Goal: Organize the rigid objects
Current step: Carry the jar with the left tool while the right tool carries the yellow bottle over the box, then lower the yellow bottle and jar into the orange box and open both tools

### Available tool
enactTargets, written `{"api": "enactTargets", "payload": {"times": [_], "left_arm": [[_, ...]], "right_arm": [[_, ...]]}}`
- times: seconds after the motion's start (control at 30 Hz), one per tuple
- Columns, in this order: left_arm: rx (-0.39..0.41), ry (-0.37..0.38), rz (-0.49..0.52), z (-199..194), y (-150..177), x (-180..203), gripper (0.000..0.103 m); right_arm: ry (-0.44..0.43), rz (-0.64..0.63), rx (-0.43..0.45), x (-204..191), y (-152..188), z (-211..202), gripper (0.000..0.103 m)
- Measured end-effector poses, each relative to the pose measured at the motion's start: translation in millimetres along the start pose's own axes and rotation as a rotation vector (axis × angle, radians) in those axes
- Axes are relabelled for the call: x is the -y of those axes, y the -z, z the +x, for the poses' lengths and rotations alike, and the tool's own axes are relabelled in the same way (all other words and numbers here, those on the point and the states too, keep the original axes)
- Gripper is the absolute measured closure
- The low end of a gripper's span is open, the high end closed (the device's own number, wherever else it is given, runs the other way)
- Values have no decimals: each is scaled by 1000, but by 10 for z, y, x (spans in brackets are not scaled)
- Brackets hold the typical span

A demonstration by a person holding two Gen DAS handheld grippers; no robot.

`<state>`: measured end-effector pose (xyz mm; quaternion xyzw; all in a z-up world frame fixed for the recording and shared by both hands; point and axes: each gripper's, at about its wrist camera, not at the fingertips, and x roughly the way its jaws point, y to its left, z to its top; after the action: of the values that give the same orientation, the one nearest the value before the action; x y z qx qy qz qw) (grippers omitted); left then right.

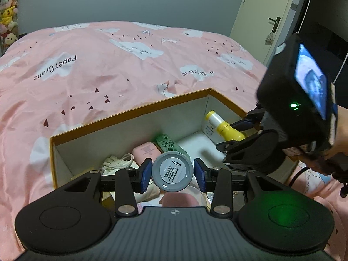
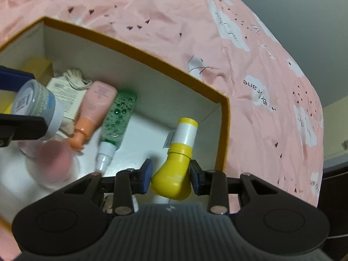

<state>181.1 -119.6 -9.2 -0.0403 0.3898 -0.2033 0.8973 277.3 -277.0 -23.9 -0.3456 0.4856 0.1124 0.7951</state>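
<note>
Now yellow bottle [image 2: 174, 174] within hand-held gripper [image 2: 170, 176]

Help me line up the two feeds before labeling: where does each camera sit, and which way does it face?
Left wrist: on the left gripper, looking into the orange box across the pink bed; its fingers flank the grey jar; the right gripper shows.
Right wrist: on the right gripper, looking down into the box; its fingers flank the yellow bottle.
Shared: box, jar, yellow bottle, green bottle.
</note>
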Motion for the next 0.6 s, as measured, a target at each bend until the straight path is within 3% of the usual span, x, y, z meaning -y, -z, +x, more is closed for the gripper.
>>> {"api": "enactTargets", "payload": {"times": [0.47, 0.5, 0.57, 0.6], "left_arm": [[-32, 7, -10, 201, -95, -3, 56], [-34, 4, -10, 208, -93, -5, 56], [-38, 1, -15, 208, -92, 1, 56], [-37, 4, -16, 203, -94, 4, 56]], "right_arm": [[31, -115, -52, -113, -96, 314, 67], [33, -114, -46, -108, -93, 302, 66], [37, -106, -32, -97, -83, 253, 51], [38, -103, -18, -93, -72, 202, 48]]}}
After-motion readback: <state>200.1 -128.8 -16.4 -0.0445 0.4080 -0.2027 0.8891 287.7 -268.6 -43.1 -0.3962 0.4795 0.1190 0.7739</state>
